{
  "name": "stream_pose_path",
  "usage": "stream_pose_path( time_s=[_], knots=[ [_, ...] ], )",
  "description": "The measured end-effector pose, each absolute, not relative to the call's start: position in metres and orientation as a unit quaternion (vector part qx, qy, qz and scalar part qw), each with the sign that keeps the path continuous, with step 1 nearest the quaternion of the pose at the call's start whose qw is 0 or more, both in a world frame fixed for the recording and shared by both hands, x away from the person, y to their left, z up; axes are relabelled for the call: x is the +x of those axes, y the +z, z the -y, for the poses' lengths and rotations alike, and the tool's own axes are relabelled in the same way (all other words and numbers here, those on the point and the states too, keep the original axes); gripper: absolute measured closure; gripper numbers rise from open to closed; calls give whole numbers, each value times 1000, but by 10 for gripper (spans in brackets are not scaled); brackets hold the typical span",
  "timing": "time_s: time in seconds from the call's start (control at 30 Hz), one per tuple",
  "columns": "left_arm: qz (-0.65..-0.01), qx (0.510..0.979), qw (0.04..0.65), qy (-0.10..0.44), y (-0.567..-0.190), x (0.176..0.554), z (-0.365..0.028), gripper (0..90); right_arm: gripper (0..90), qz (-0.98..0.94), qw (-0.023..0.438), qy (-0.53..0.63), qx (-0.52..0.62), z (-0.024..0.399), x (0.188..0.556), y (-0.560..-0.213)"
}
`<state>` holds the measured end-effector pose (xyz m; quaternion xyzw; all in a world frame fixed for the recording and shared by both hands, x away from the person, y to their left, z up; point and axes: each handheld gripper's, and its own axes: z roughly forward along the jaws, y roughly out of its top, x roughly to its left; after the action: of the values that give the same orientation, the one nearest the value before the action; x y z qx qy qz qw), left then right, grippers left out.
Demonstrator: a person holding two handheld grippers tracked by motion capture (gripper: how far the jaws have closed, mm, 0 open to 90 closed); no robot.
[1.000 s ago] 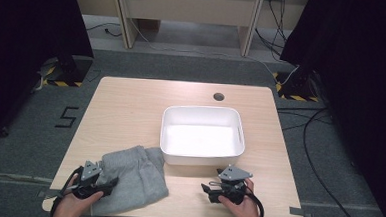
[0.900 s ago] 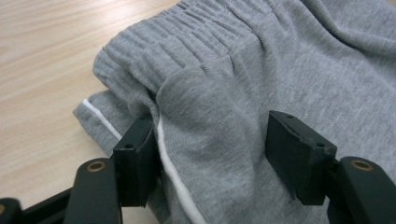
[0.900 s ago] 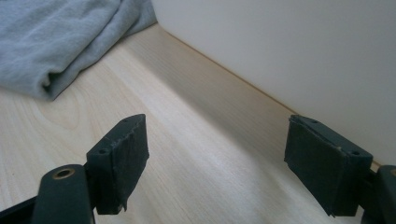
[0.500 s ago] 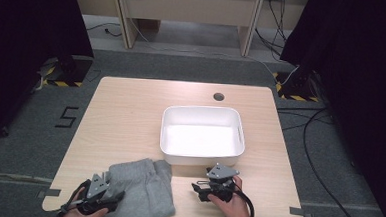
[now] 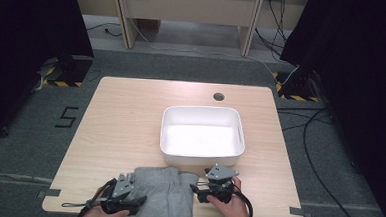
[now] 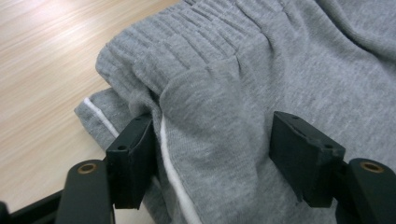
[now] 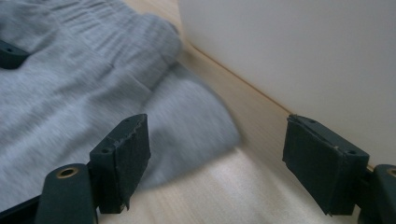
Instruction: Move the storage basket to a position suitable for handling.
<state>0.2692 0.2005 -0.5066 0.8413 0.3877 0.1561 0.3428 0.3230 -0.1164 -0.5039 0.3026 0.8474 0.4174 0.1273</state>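
Note:
A grey sweat garment with a ribbed waistband and thin white piping lies crumpled at the table's near edge. My left gripper is at its left side. In the left gripper view its jaws stand wide apart, open, with a raised fold of the grey cloth between them. My right gripper is at the garment's right edge, just in front of the white bin. It is open, with the garment's edge and bare table between its jaws and the bin wall at its right.
The wooden table has a round cable hole at the back. The white bin sits right of centre, close behind the garment. Cables run over the floor at the right. Desk legs stand beyond the table.
My left gripper has moved right along the near edge with the garment, which has bunched up. My right gripper has moved left up to the garment's right edge.

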Motion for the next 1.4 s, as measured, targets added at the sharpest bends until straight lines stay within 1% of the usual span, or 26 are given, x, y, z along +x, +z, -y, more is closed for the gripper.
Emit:
stream_pose_path(
  time_s=[0.13,0.2,0.3,0.37,0.57,0.83,0.97,1.1,1.4],
  knots=[
    [-372,849,343,151,-506,279,-181,309,239,-854,119,413,293,112,321,-509],
    [-366,852,344,148,-506,282,-174,309,241,-857,124,405,292,111,321,-512],
    [-363,854,345,143,-506,289,-167,304,240,-862,146,383,300,112,322,-515],
    [-364,854,347,137,-506,294,-165,302,247,-858,145,384,309,115,324,-516],
    [-368,850,357,121,-508,309,-159,301,253,-850,151,377,336,122,332,-517],
    [-370,849,356,126,-508,323,-152,300,255,-852,158,356,351,124,349,-513],
    [-373,846,359,128,-508,330,-151,299,255,-848,148,358,363,125,358,-514],
    [-373,846,358,129,-508,336,-149,300,255,-849,156,353,362,126,364,-513],
    [-368,844,367,130,-506,335,-153,295,276,-847,154,354,364,126,364,-512]
  ],
)
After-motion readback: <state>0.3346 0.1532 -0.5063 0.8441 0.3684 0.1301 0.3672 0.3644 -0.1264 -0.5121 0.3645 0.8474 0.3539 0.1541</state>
